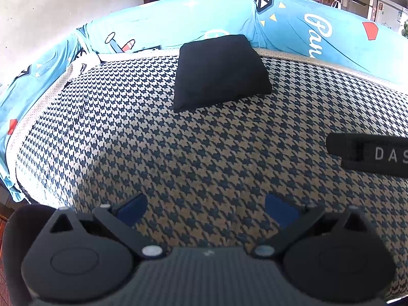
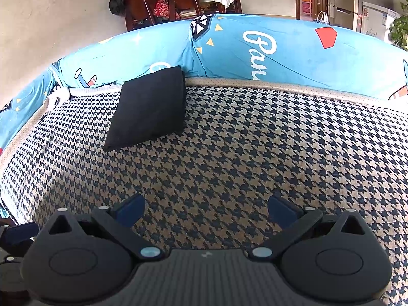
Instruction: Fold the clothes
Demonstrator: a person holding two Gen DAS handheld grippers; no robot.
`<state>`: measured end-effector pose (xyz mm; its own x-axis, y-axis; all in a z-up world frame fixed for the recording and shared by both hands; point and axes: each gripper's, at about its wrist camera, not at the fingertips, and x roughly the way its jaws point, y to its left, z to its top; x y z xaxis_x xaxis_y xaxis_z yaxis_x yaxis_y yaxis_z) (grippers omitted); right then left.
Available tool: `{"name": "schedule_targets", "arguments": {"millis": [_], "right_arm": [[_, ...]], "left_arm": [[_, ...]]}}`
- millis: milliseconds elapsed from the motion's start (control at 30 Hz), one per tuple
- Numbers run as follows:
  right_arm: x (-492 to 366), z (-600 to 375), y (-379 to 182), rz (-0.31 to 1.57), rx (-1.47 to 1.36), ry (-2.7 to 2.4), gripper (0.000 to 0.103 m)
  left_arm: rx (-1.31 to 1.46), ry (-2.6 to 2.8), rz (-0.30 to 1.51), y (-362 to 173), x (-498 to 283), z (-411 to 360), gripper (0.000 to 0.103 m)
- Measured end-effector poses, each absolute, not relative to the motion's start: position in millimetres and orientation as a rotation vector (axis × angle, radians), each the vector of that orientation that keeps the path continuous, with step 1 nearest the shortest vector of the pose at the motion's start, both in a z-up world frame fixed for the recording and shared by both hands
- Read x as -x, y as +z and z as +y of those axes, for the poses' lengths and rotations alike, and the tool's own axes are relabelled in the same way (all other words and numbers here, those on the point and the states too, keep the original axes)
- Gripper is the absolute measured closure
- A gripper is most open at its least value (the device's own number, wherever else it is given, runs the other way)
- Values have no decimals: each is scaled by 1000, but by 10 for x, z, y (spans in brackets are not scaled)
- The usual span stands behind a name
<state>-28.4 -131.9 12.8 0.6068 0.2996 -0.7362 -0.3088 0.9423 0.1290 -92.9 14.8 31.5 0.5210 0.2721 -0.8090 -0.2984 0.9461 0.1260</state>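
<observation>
On the houndstooth sofa seat (image 2: pixel 229 140), blue cover (image 2: pixel 255 51) behind. Folded black garment (image 2: pixel 150 109) lies flat at 11 o'clock from right gripper (image 2: pixel 206 210), 12 o'clock from left gripper (image 1: pixel 206 210), against the backrest. Both grippers empty, fingers spread apart, well short of it.

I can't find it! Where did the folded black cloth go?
The folded black cloth lies at the back of the houndstooth cover, against the blue cushions; it sits left of centre in the right wrist view.
</observation>
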Motion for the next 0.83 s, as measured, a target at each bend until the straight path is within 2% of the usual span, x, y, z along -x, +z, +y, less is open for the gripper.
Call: {"name": "schedule_targets", "arguments": {"millis": [833], "right_arm": [[286, -1349, 129, 845, 8, 350, 0]], "left_arm": [[4, 347, 956, 309, 956, 88, 0]]}}
